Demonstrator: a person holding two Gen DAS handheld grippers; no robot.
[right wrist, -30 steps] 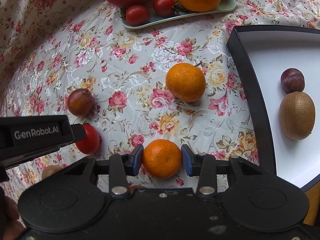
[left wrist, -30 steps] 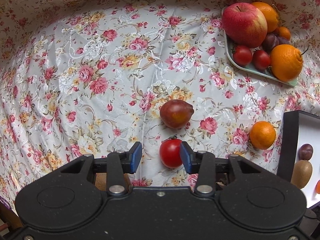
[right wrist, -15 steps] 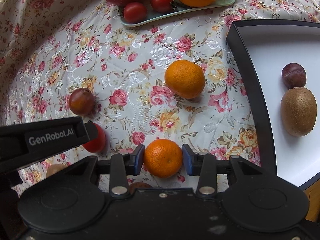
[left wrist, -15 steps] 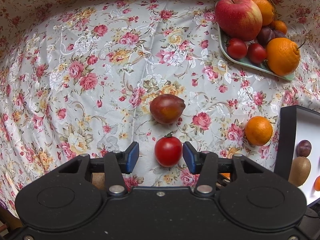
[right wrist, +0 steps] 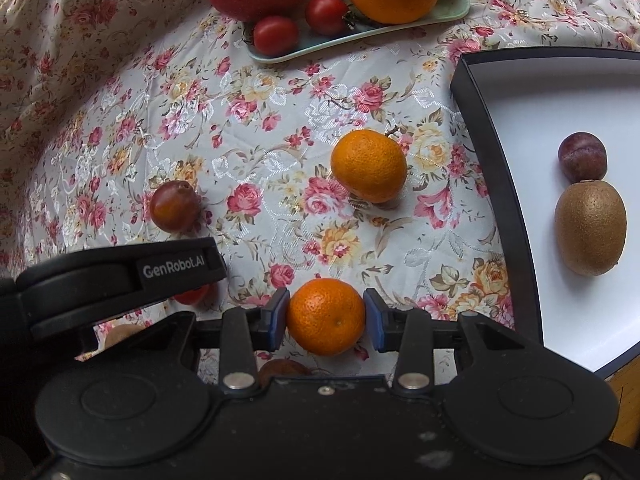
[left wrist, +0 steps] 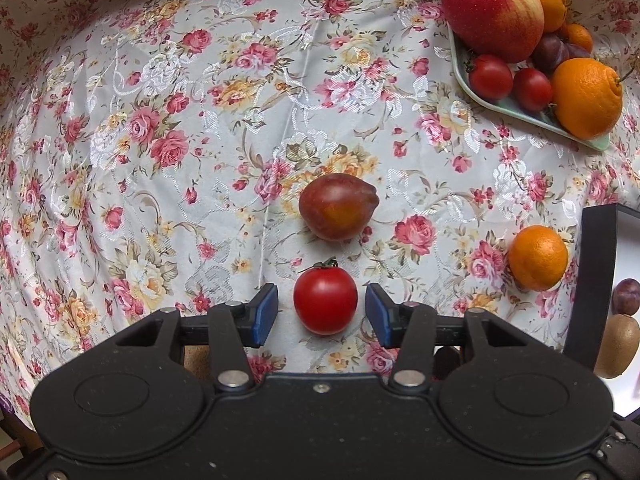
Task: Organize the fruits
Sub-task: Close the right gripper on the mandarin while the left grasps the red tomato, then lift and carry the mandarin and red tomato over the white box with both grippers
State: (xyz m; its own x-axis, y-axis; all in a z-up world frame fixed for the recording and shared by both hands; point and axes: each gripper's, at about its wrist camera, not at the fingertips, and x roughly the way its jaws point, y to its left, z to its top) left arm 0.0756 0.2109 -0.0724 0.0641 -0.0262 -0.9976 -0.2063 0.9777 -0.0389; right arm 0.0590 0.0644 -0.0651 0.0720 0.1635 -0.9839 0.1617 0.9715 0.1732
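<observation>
Your left claw (left wrist: 322,314) stands open around the tomato (left wrist: 325,301) below the dark plum (left wrist: 337,205), pads clear. Your right claw (right wrist: 325,317) grips the mandarin (right wrist: 325,316); lift it straight, towards the black tray (right wrist: 496,160).

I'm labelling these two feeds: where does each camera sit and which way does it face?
Left wrist: on the left claw, facing down onto the cloth; its blue pads flank a tomato without touching.
Right wrist: on the right claw, facing down; its pads touch a mandarin; the left claw's body shows.
Shared: dark fruit, green plate.
</observation>
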